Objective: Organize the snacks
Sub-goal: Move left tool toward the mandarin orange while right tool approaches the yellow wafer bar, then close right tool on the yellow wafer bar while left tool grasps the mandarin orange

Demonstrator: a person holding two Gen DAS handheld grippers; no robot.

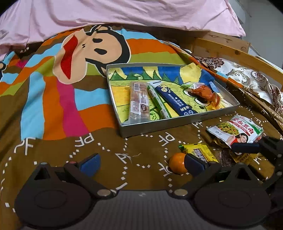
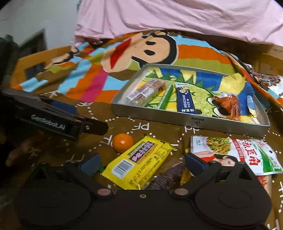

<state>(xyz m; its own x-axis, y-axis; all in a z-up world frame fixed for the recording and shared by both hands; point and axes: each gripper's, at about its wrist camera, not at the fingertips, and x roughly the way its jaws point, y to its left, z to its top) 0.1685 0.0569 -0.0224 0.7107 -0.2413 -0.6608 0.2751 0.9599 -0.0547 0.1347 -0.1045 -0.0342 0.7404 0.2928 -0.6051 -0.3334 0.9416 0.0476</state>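
A metal tray [image 1: 176,122] lies on the cartoon bedsheet and holds a clear-wrapped pastry bar [image 1: 138,102], a green stick [image 1: 158,102], a dark blue stick pack [image 1: 175,99] and an orange-brown packet [image 1: 205,93]. In front of the tray lie a small orange [image 2: 123,142], a yellow packet [image 2: 139,164], a dark brown wrapper [image 2: 168,177] and a white-green pouch [image 2: 235,152]. My right gripper [image 2: 141,164] is open, its fingers either side of the yellow packet without pressing it. My left gripper [image 1: 141,164] is open over bare sheet, the orange [image 1: 177,163] just beside its right finger.
A pink quilt [image 1: 123,14] is bunched behind the tray. A wooden bed frame [image 1: 230,49] and a patterned cloth [image 1: 247,77] border the right side. A hand [image 2: 17,150] shows under the left gripper's body [image 2: 53,116] in the right wrist view.
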